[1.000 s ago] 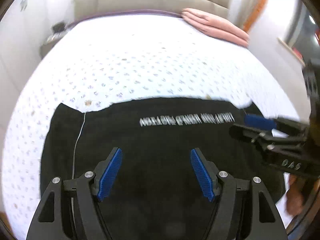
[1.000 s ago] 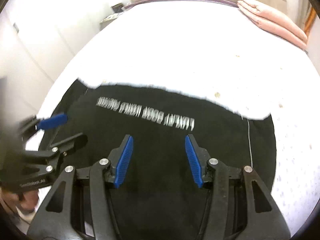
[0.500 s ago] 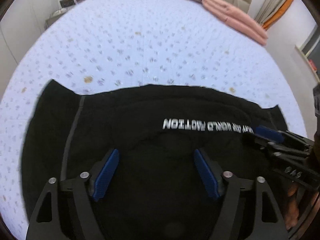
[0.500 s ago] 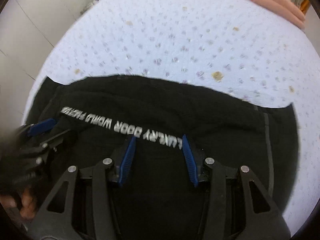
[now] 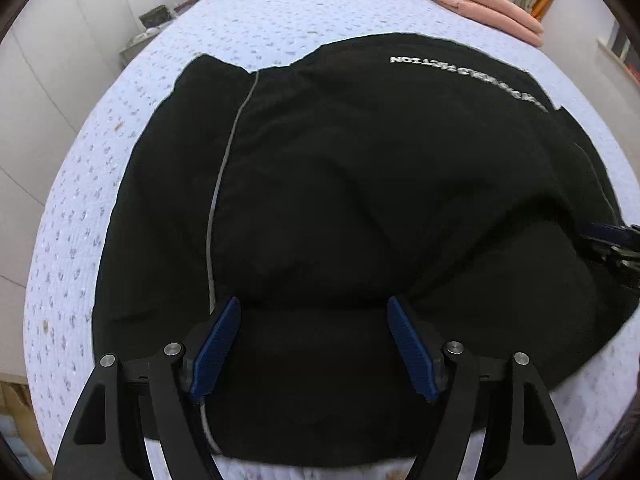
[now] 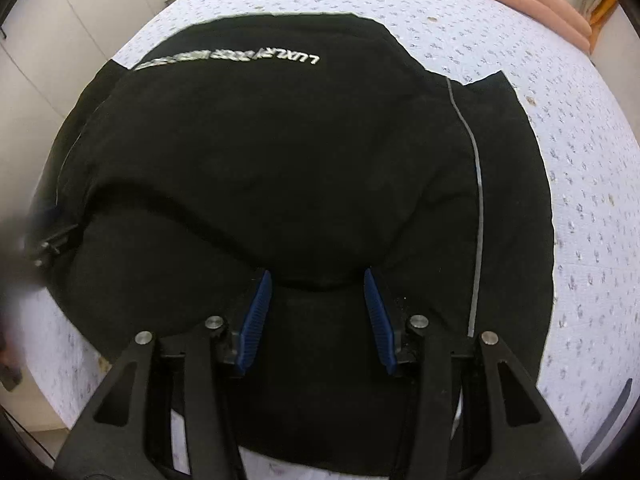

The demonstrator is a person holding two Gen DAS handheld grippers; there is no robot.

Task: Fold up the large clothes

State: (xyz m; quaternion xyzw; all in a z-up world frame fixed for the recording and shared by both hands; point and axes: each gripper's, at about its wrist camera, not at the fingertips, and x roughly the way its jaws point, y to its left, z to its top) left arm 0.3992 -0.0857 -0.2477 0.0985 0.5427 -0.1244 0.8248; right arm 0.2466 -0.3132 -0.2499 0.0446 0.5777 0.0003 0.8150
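- On bed, near edge: black fabric garment w/ white printed lettering (image 5: 360, 200) lies spread over white dotted quilted bedspread (image 5: 80, 220); grey piping stripe (image 5: 218, 200) runs along garment's side. In right wrist view same garment (image 6: 300, 160) fills centre, lettering at far side.
- Vs. 1 s ago: lettered edge was near cams, close to the fingers; now sits at far side of pile. Reads as near portion carried fwd and laid over – fold step likely just completed.
- Curved ridge of doubled cloth now crosses just ahead of both sets of fingertips.
- Left gripper (image 5: 312, 344): blue ribbed pads apart, wide gap, nothing pinched; cloth only beneath/behind pads. Slightly wider than 1 s ago.
- Right gripper (image 6: 318, 320): pads apart, narrower gap than left, narrower than 1 s ago; no cloth pinched between them.
- Both cams now closer to garment, pointing more steeply down.
- Folded pink fabric stack (image 5: 476, 0) at far corner of bed, well apart from garment.
- Meaning for task: one fold down; garment still wide and lumpy. Next probably a re-grip at an edge for further fold or smoothing.
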